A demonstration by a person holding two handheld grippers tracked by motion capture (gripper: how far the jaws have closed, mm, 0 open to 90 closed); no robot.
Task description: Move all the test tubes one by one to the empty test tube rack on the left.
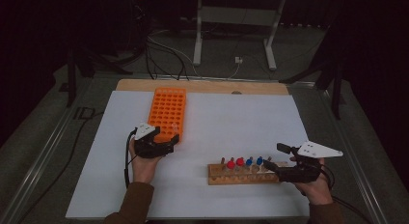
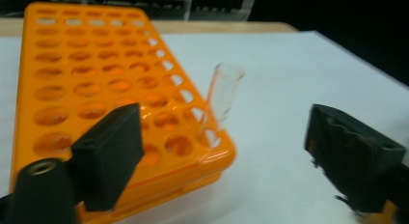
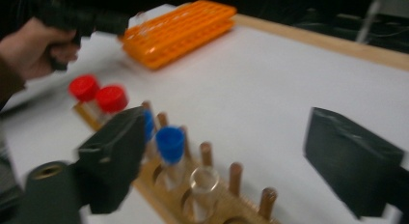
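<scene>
- A clear glass tube (image 2: 223, 91) stood tilted in a corner hole of the orange rack (image 2: 87, 84), at the rack's near right corner as the left gripper view showed it.
- The left gripper (image 2: 222, 151) was released: its jaws stood wide to either side of the tube, touching neither the tube nor each other.
- In the high view the left gripper (image 1: 166, 143) sat just beside the orange rack (image 1: 168, 108) at its near end, on the white sheet (image 1: 231, 122) that covered the table.
- The right gripper (image 3: 222, 161) was also unclenched, its jaws apart with nothing pressed between them, above an uncapped clear tube (image 3: 202, 188) in the wooden rack (image 3: 169, 195).
- The wooden rack (image 1: 241, 176) lay near the sheet's front edge, well apart from the orange rack, holding red-capped tubes (image 1: 235, 162) and blue-capped tubes (image 1: 254, 161) among upright pegs.
- The right gripper (image 1: 272, 167) was at that rack's right end.
</scene>
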